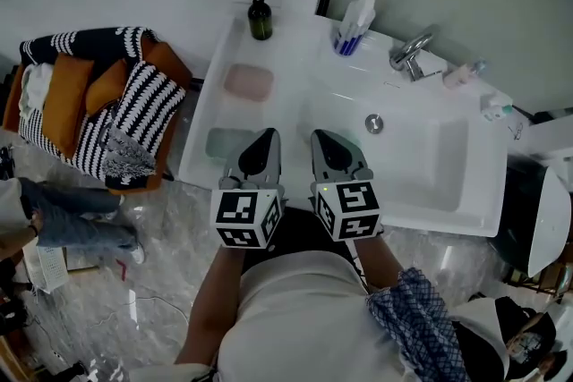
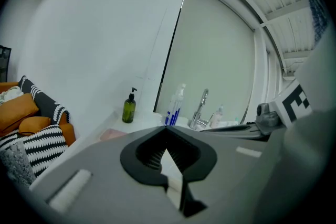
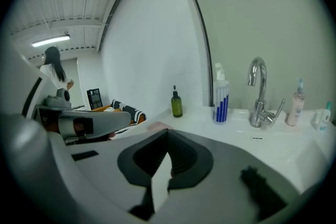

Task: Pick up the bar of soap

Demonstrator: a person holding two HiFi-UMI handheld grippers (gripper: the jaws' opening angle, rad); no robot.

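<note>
A pink bar of soap (image 1: 248, 81) lies on the white counter (image 1: 210, 107) left of the basin, and it also shows low in the left gripper view (image 2: 112, 134) and the right gripper view (image 3: 157, 126). A pale green block (image 1: 228, 143) lies nearer to me on the same ledge. My left gripper (image 1: 267, 137) hovers over the counter's front edge beside the green block, its jaws together and empty. My right gripper (image 1: 322, 139) is level with it over the basin's front left corner, shut with nothing in it. Both point toward the back wall, short of the soap.
A dark green pump bottle (image 1: 260, 16) stands at the back of the counter, a white and blue spray bottle (image 1: 355, 24) and the tap (image 1: 410, 54) behind the basin (image 1: 448, 157). An armchair with orange and striped cushions (image 1: 98, 98) stands to the left. A person (image 3: 52, 68) is far off.
</note>
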